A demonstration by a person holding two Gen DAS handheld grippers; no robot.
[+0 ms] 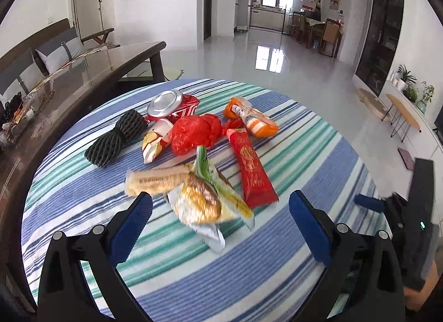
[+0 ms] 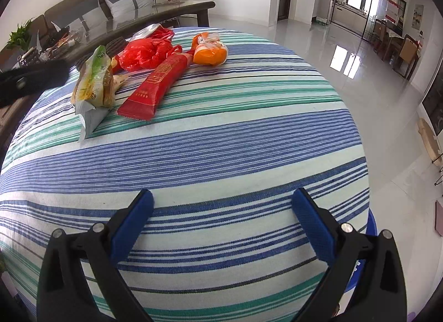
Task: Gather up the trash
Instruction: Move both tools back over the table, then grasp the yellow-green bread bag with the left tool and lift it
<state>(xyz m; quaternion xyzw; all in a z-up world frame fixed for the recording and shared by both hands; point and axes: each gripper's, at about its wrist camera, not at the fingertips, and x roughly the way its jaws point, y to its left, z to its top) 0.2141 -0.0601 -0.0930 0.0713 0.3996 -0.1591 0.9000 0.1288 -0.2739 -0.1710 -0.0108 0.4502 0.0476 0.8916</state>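
Trash lies on a striped tablecloth (image 1: 304,155). My left gripper (image 1: 220,205) is open, its jaws on either side of a yellow-green snack wrapper (image 1: 210,200), just above it. Beside it lie a beige wafer wrapper (image 1: 157,180), a long red packet (image 1: 252,166), a red plastic bag (image 1: 193,133), an orange wrapper (image 1: 252,119), a crushed red can (image 1: 171,105), black foam netting (image 1: 116,133) and a red-white wrapper (image 1: 155,142). My right gripper (image 2: 223,202) is open and empty over bare cloth (image 2: 221,142), nearer than the red packet (image 2: 157,83) and snack wrapper (image 2: 94,83).
A dark glass-topped coffee table (image 1: 83,72) with clutter and a sofa (image 1: 41,50) stand to the left of the round table. A blue bin rim (image 2: 371,227) shows past the table's right edge. Glossy floor (image 1: 277,58) lies beyond.
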